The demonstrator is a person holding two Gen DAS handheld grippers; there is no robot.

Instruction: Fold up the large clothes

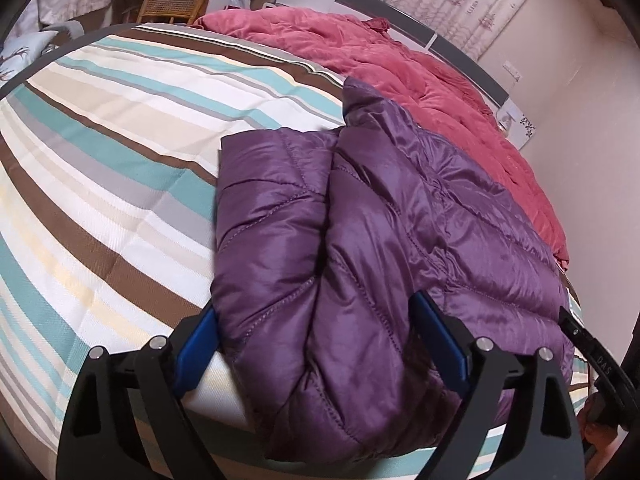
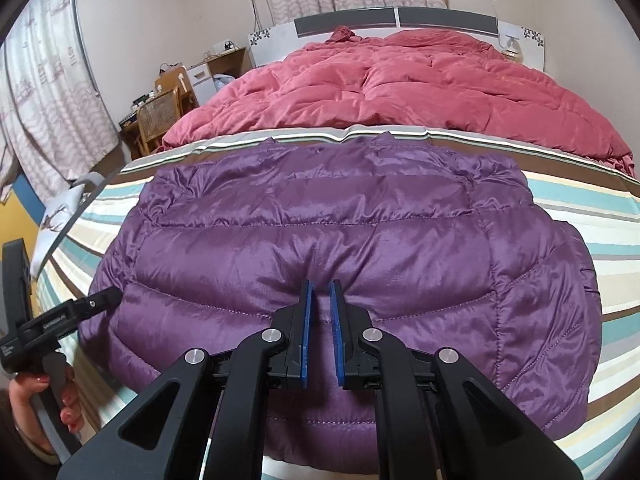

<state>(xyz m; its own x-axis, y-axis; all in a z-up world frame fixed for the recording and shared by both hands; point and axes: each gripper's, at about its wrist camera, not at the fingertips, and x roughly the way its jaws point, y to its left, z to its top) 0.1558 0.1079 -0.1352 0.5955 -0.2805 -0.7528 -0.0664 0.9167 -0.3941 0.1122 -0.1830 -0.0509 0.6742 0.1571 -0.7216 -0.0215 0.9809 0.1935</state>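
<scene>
A purple quilted down jacket lies on the striped bed sheet, its sleeves folded in over the body. In the left wrist view the jacket fills the middle, with a folded sleeve on top. My left gripper is open wide, its blue pads on either side of the jacket's near edge. It also shows at the left of the right wrist view, at the jacket's left edge. My right gripper is nearly closed, pads a narrow gap apart, pinching a fold of the jacket at its near edge.
A crumpled red quilt covers the far half of the bed up to the headboard. A wicker chair and desk stand at the left of the bed. Curtains hang along the walls. A pillow lies at the bed's left edge.
</scene>
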